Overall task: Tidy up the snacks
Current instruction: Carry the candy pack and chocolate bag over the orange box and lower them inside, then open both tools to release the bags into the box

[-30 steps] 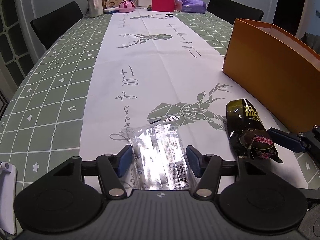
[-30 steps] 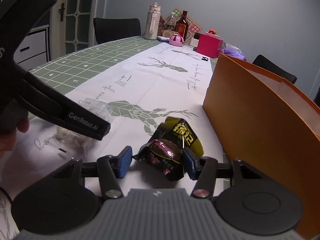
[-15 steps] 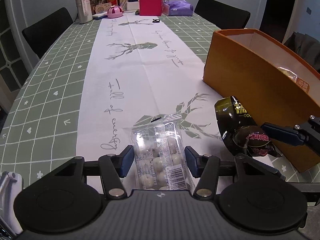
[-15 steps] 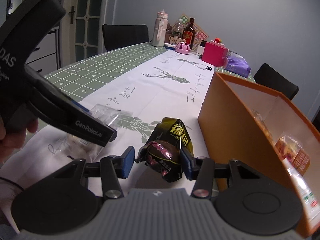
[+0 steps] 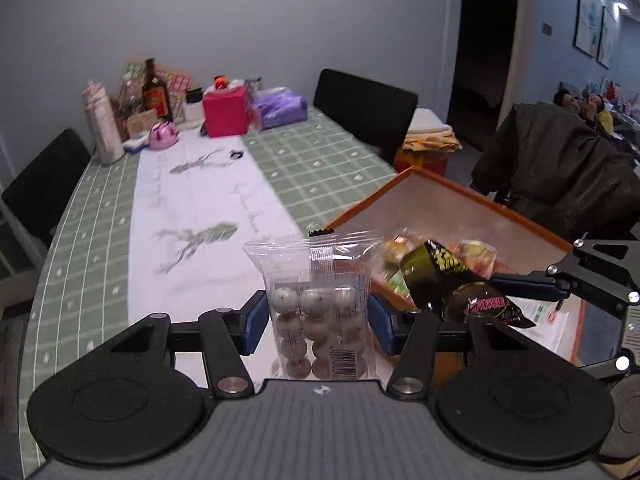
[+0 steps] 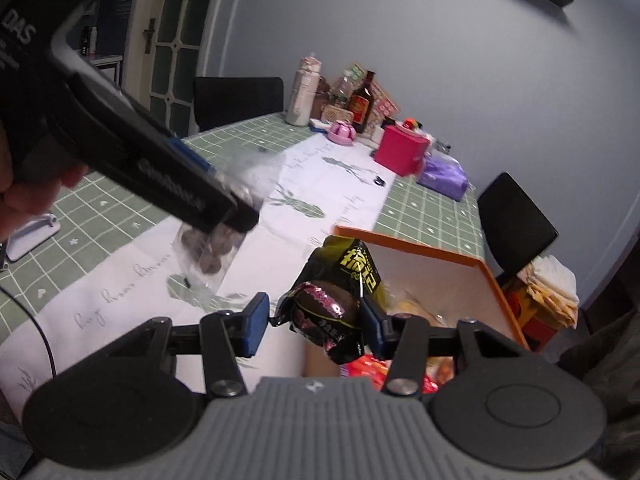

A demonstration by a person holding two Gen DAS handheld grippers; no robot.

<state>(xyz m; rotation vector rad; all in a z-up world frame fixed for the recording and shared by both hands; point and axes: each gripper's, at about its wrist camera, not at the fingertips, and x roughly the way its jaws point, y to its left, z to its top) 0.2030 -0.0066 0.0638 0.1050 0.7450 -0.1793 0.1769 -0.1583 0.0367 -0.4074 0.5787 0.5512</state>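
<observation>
My left gripper (image 5: 318, 320) is shut on a clear bag of round candies (image 5: 320, 300) and holds it in the air beside the orange box (image 5: 440, 200). My right gripper (image 6: 314, 320) is shut on a dark green snack packet (image 6: 340, 292) and holds it over the orange box (image 6: 472, 268). That packet also shows in the left wrist view (image 5: 452, 284), above the box's opening. The clear bag also shows in the right wrist view (image 6: 208, 248), hanging from the left gripper. Several snack packs (image 5: 476, 252) lie inside the box.
A green checked tablecloth with a white runner (image 5: 200, 216) covers the table. Bottles, a pink box (image 5: 226, 114) and a purple pack (image 5: 278, 106) stand at the far end. Black chairs (image 5: 364, 108) and a jacket-draped chair (image 5: 560, 168) surround the table.
Both grippers have lifted their snacks off the table. They have moved up and toward the orange box, whose inside now shows.
</observation>
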